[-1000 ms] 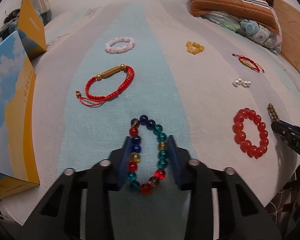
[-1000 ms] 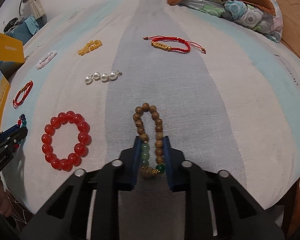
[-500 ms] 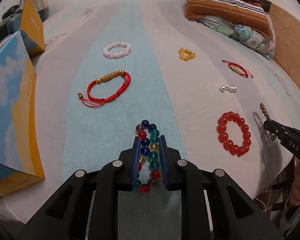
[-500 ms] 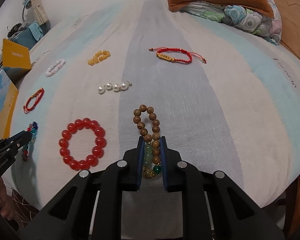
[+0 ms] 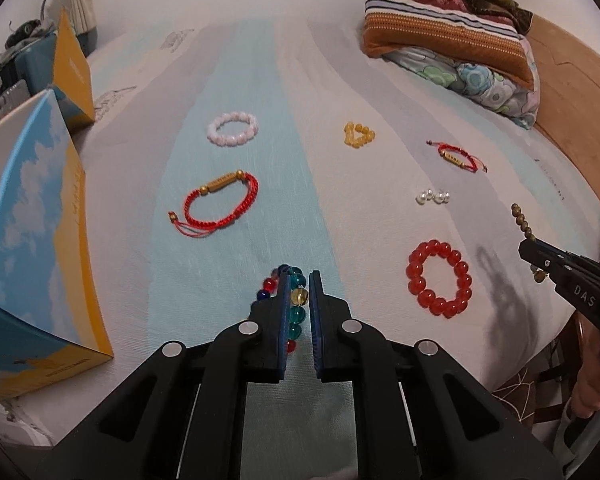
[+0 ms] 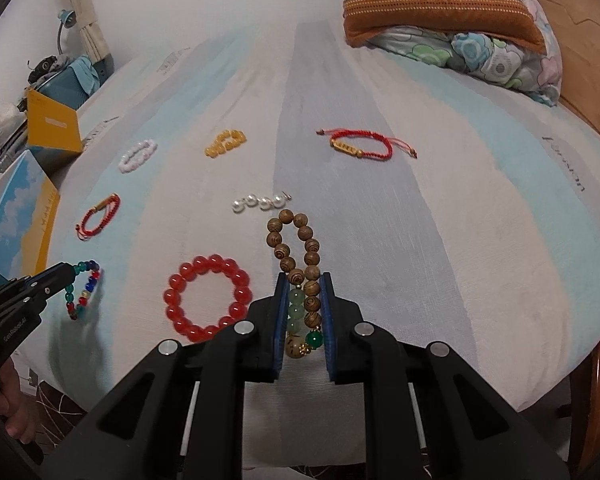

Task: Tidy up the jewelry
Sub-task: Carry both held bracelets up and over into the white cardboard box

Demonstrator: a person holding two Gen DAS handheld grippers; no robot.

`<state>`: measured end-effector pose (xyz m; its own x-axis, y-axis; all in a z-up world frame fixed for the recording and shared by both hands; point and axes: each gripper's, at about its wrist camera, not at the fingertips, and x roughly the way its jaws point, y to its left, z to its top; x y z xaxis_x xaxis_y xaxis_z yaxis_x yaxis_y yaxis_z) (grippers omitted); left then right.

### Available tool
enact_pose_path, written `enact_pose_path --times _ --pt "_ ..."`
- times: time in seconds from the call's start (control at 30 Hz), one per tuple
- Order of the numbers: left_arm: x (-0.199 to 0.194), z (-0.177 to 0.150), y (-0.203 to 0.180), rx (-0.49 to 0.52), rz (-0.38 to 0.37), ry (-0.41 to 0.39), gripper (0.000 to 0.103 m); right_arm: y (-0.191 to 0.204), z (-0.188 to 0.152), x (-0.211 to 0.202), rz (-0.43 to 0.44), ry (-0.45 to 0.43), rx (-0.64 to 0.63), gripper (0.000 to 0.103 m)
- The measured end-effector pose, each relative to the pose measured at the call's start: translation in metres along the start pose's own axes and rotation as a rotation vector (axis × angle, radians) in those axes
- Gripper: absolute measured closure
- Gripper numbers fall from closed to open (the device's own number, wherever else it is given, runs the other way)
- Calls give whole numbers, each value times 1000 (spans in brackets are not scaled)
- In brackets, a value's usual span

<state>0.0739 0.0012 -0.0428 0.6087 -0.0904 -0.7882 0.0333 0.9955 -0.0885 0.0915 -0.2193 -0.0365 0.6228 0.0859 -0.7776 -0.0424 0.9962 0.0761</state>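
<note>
My left gripper [image 5: 299, 280] is shut on a multicoloured glass-bead bracelet [image 5: 296, 306] and holds it lifted off the bed; it also shows in the right wrist view [image 6: 82, 288]. My right gripper [image 6: 303, 280] is shut on a brown wooden-bead bracelet [image 6: 296, 248] with green beads, raised above the sheet; its top shows in the left wrist view [image 5: 522, 220]. On the striped sheet [image 5: 284, 92] lie a red bead bracelet [image 5: 440, 278], a red cord bracelet [image 5: 220, 204], a pink bead bracelet [image 5: 232, 129], yellow beads [image 5: 358, 135], pearls [image 5: 432, 197] and a second red cord bracelet [image 5: 458, 157].
Open blue-and-yellow boxes [image 5: 32, 240] stand at the bed's left edge, with another box [image 5: 74, 76] behind. Pillows [image 5: 448, 32] are stacked at the far right by a wooden headboard [image 5: 572, 92]. The bed's near edge drops off just below both grippers.
Both grippers closed on their bracelets, the left from wide open, and lifted them off the sheet. Both views pulled back and up from the bed.
</note>
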Motion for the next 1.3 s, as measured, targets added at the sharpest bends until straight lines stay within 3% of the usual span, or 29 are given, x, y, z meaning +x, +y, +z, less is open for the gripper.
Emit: enact_pose_path --times 0.6,1.3 --pt "-37 22 14 -28 47 -80 94 58 36 -31 27 -87 -55 89" --pt "-110 51 86 -116 205 -176 94 183 84 -59 127 -167 -201 89"
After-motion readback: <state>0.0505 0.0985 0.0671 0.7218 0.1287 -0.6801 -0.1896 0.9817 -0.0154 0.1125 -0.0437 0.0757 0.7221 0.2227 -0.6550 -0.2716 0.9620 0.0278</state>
